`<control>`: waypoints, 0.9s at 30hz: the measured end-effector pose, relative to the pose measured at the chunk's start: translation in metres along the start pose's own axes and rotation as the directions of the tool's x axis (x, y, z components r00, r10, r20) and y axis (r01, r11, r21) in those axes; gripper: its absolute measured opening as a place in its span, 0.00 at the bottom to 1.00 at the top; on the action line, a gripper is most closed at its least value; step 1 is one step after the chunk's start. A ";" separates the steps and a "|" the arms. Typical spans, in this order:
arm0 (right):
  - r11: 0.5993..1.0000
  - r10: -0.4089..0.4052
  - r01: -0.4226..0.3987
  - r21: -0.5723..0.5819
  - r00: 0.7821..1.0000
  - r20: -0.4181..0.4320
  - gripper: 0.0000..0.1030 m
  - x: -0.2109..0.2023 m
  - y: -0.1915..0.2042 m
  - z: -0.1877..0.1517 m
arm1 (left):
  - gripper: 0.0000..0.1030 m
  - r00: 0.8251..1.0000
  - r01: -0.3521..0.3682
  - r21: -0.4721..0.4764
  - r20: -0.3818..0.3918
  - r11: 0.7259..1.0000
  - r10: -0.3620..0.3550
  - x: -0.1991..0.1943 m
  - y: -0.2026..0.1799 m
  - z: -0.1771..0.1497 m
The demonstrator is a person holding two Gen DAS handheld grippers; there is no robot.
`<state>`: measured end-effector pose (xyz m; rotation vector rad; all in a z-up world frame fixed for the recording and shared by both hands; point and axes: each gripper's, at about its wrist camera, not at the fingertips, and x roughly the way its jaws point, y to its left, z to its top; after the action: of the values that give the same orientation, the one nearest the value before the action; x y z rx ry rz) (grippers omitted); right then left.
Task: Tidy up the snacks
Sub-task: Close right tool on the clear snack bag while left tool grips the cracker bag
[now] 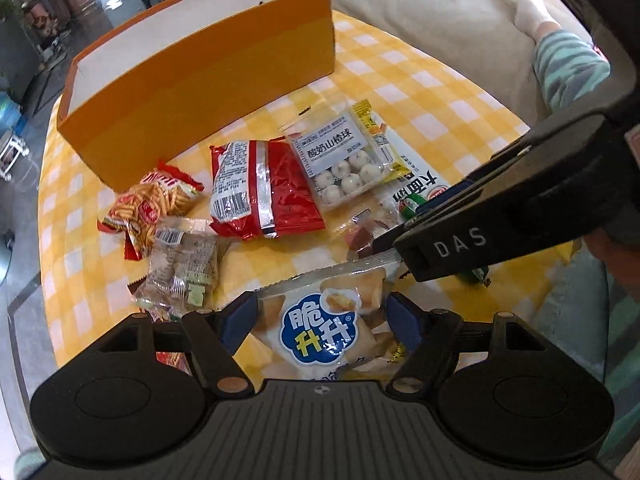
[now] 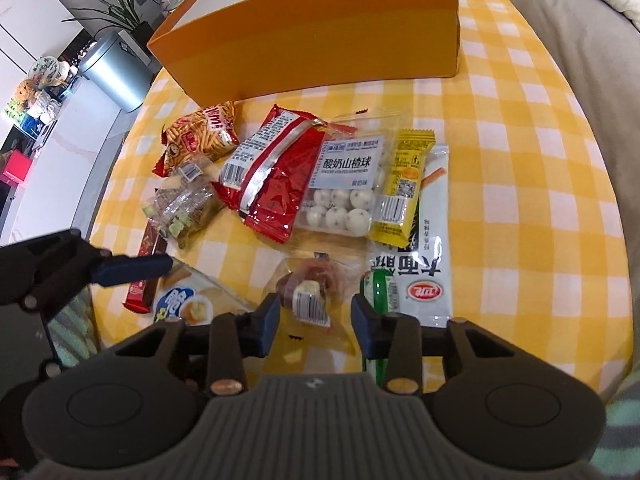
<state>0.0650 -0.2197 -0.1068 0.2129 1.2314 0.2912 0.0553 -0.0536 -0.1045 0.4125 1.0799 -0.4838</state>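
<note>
An orange box (image 1: 200, 76) (image 2: 312, 32) stands open at the back of the yellow checked table. In front of it lie snack packets: a red foil bag (image 1: 264, 188) (image 2: 276, 172), a clear pack of white balls (image 1: 344, 164) (image 2: 344, 184), a stick-snack bag (image 1: 156, 200) (image 2: 200, 136) and a clear wafer pack (image 1: 184, 268) (image 2: 180, 208). My left gripper (image 1: 322, 314) is open around a clear biscuit bag with a blue logo (image 1: 320, 328) (image 2: 188, 304). My right gripper (image 2: 314, 314) is open over a small clear-wrapped brown snack (image 2: 308, 288); its arm (image 1: 500, 216) crosses the left wrist view.
A yellow sachet (image 2: 404, 184), a white noodle-style packet (image 2: 424, 264) and a green-wrapped item (image 2: 380, 292) lie at the right. A red bar (image 2: 146, 276) lies at the left. A sofa (image 1: 440, 32) with a person's leg (image 1: 560, 60) borders the table's far right.
</note>
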 end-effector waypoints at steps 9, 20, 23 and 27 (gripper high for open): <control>0.998 0.049 -0.048 0.028 0.998 -0.027 0.37 0.015 -0.001 0.002 | 0.91 0.995 -0.049 -0.150 -0.091 0.988 0.036 0.001 0.015 -0.001; 0.995 0.085 -0.083 0.062 0.996 -0.035 0.33 0.030 -0.005 0.000 | 0.71 0.993 -0.013 -0.249 -0.118 0.968 -0.017 0.013 0.029 -0.001; 0.995 0.091 -0.090 0.037 0.996 -0.022 0.31 0.030 -0.002 -0.002 | 0.49 0.993 0.004 -0.269 -0.110 0.963 -0.035 0.015 0.031 0.000; 0.995 0.100 -0.100 0.027 0.995 -0.004 0.29 0.028 -0.002 -0.001 | 0.35 0.994 -0.016 -0.215 -0.109 0.976 -0.008 0.014 0.022 0.003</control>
<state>0.0724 -0.2123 -0.1326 0.2978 1.2322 0.3626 0.0757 -0.0393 -0.1142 0.2516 1.2232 -0.3385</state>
